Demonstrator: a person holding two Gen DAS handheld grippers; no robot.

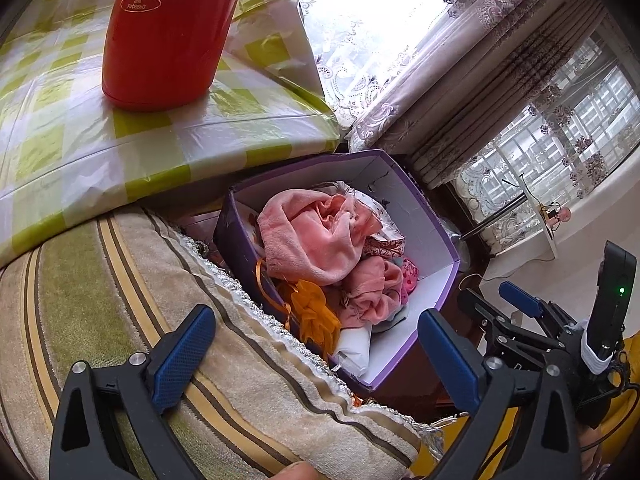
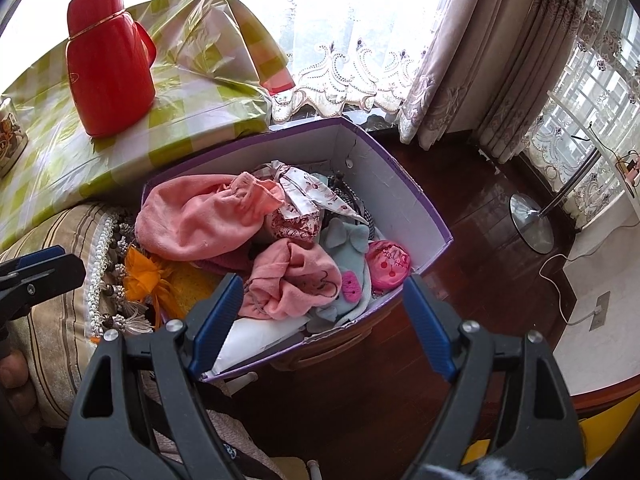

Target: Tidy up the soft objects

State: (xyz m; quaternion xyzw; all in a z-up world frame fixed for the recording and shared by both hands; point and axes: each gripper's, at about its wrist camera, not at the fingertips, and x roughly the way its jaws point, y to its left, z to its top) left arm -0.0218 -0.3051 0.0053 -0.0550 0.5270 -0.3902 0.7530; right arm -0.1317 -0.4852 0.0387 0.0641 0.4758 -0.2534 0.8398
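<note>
A purple box with white inside (image 1: pixel 432 216) (image 2: pixel 400 176) holds soft things: a large pink towel (image 1: pixel 308 236) (image 2: pixel 196 216), a smaller pink cloth (image 1: pixel 372 288) (image 2: pixel 296 276), an orange mesh piece (image 1: pixel 316 312) (image 2: pixel 144 272), a grey mouse toy (image 2: pixel 352 248) and a pink pouch (image 2: pixel 388 264). My left gripper (image 1: pixel 320 356) is open and empty, above the near end of the box. My right gripper (image 2: pixel 324 324) is open and empty over the box's near corner. The right gripper also shows in the left wrist view (image 1: pixel 496 304), to the right of the box.
A striped cushion (image 1: pixel 120 304) (image 2: pixel 68 248) lies left of the box. A red thermos (image 1: pixel 168 32) (image 2: pixel 108 64) stands on a table with green checked cover (image 1: pixel 80 128) (image 2: pixel 180 112). Curtains (image 1: pixel 480 80) and a dark wood floor (image 2: pixel 480 208) with a lamp base (image 2: pixel 532 220) lie right.
</note>
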